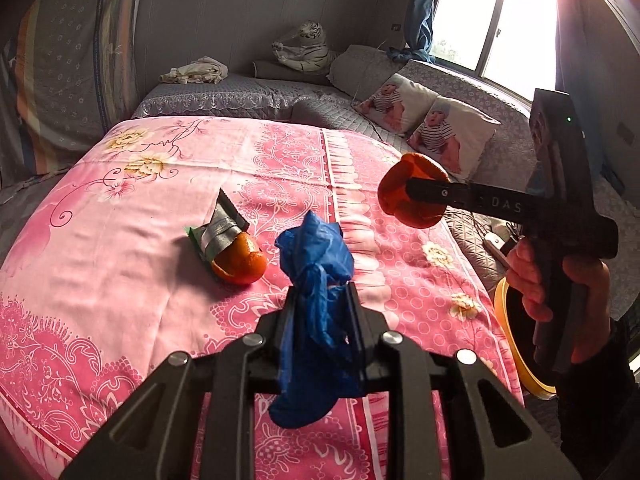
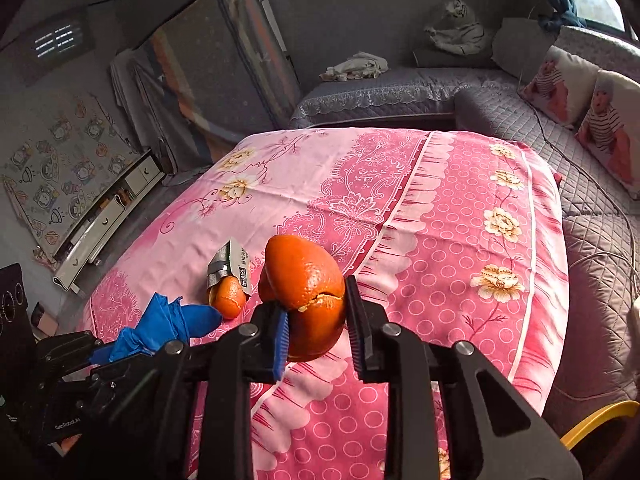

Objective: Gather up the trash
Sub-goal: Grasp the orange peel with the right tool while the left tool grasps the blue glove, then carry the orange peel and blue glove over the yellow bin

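Note:
A crumpled blue plastic bag [image 1: 316,256] is pinched between the fingers of my left gripper [image 1: 322,292], which is shut on it above the pink flowered cloth [image 1: 120,240]. The bag's loose end hangs below the fingers. My right gripper [image 2: 316,300] is shut on a large piece of orange peel [image 2: 304,272], held in the air over the cloth. In the left wrist view that peel [image 1: 422,216] shows at the right gripper's [image 1: 412,190] tips. On the cloth lie a grey and green wrapper [image 1: 224,224] and a smaller orange peel [image 1: 240,264], touching each other.
A yellow-rimmed bin [image 1: 504,320] stands beside the cloth's right edge, near the person's hand [image 1: 532,280]. A grey quilted sofa [image 2: 592,208] with printed cushions [image 1: 440,128] runs along the right and back. A cable and a white plug strip [image 1: 496,244] lie on it.

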Action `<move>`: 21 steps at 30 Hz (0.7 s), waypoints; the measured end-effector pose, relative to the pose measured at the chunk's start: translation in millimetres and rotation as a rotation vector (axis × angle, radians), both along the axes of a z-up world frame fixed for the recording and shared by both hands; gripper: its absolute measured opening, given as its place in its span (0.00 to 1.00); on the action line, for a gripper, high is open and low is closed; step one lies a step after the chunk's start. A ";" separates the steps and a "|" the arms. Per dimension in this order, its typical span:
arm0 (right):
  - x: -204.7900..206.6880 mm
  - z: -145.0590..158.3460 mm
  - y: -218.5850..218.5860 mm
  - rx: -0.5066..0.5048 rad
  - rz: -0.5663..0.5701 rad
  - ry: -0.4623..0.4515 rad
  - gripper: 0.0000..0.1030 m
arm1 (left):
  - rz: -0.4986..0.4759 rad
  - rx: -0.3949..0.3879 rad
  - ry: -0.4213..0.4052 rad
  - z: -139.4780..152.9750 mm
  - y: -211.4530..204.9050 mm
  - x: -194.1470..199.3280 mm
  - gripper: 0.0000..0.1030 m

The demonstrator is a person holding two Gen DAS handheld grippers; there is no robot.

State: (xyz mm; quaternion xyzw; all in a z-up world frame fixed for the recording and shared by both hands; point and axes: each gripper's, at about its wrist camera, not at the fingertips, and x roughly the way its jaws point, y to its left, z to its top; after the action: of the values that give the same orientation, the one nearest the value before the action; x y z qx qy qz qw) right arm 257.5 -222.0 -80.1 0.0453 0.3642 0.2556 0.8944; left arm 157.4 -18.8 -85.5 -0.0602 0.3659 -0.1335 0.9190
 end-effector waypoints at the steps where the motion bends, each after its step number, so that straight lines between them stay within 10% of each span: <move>1: -6.3 3.2 -5.2 0.005 -0.004 -0.009 0.23 | -0.007 0.000 -0.008 3.3 -3.8 -1.7 0.21; 21: -97.0 25.3 -121.9 0.043 -0.221 -0.119 0.23 | -0.227 0.012 -0.098 42.9 -98.0 -19.7 0.21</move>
State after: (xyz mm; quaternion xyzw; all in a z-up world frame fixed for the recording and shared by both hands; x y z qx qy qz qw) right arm 160.5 -343.9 -54.7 0.0891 0.2978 0.1655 0.9360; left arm 137.6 -116.8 -42.6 -0.0062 0.3261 -0.2372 0.9151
